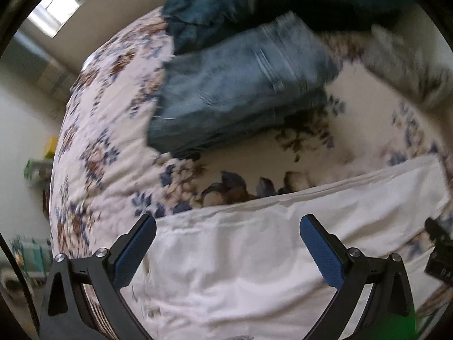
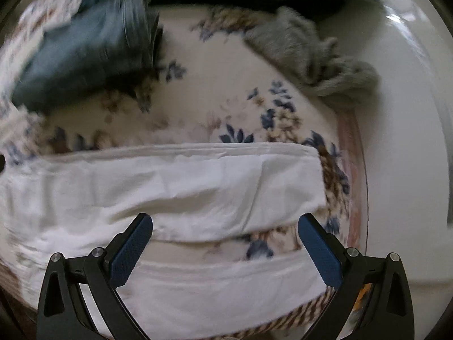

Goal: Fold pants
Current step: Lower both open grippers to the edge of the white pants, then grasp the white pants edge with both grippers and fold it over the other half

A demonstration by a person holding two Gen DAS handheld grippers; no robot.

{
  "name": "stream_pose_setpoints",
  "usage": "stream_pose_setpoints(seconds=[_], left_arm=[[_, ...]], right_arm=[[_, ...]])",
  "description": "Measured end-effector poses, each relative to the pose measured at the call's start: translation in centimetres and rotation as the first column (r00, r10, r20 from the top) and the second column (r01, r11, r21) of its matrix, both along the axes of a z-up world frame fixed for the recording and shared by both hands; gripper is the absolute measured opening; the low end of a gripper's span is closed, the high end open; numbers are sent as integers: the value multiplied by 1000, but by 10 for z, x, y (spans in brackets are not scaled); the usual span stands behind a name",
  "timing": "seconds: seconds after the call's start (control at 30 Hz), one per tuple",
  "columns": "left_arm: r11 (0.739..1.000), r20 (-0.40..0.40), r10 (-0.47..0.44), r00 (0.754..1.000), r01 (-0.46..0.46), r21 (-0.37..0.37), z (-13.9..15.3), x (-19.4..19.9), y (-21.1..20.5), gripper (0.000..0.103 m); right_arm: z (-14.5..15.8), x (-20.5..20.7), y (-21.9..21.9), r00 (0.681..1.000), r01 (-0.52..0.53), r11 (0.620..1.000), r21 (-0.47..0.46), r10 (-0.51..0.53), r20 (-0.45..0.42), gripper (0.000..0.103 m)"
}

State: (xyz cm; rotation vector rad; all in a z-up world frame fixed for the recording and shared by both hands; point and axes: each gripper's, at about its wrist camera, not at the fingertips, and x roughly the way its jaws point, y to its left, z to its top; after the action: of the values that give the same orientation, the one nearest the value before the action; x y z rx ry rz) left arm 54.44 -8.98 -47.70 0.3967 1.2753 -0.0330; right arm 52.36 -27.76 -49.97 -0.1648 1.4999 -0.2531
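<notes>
At the bottom of the left wrist view the left gripper [image 1: 228, 226] stands released, its black arms spread wide and the blue ribbed pads [image 1: 133, 252] facing each other with nothing between them; the right gripper [image 2: 225, 225] at the bottom of the right wrist view is spread the same way and empty. Directly beneath and just beyond both lie the white pants [image 2: 175, 187], a thin, lightly creased cloth stretched in a long band across the lower half of each frame. In the right wrist view the band is doubled, with a second white layer nearer the camera and a strip of bedding showing between the two, and its squared end sits at centre right near the bed's edge. The pants rest on a bed [image 1: 93, 130] covered in a cream sheet printed with blue and brown flowers, soft and rounded at its borders. Past the pants an open stretch of sheet lies bare in mid frame. Beyond it, upper centre in the left wrist view, sits a folded stack of blue jeans [image 1: 240, 85], blurred, with a dark teal cloth [image 1: 209, 8] behind it. A rumpled grey garment [image 2: 311, 56] lies at upper right in the right wrist view, by the bed's edge.
</notes>
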Motion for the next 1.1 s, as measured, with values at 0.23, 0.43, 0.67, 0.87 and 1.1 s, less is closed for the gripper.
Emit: stream_pose_setpoints(seconds=[0.23,0.43,0.67,0.87,1.1], left_arm=[[984,-189,-150,971,165,63,-119,32,-30,103],[958,-322,-252,913,281,48,-176,45,-38,102],[952,-363,-283,888,305,5,-164,64,-30,103],[956,-362,-264,894,293,25,-148,81,-12,102],[949,-375,-310,874,309,-65,-143,93,-11,71]], right_arm=[[-124,58,4,950,-246,969,5,243,-198,103],[-177,82,15,849,-460,888,-10,437,-299,102],[-176,91,1,827,-486,874,16,465,-317,102],[-184,91,-39,833,-436,900,22,413,-368,102],[-198,97,-28,812,-441,887,133,458,-362,65]])
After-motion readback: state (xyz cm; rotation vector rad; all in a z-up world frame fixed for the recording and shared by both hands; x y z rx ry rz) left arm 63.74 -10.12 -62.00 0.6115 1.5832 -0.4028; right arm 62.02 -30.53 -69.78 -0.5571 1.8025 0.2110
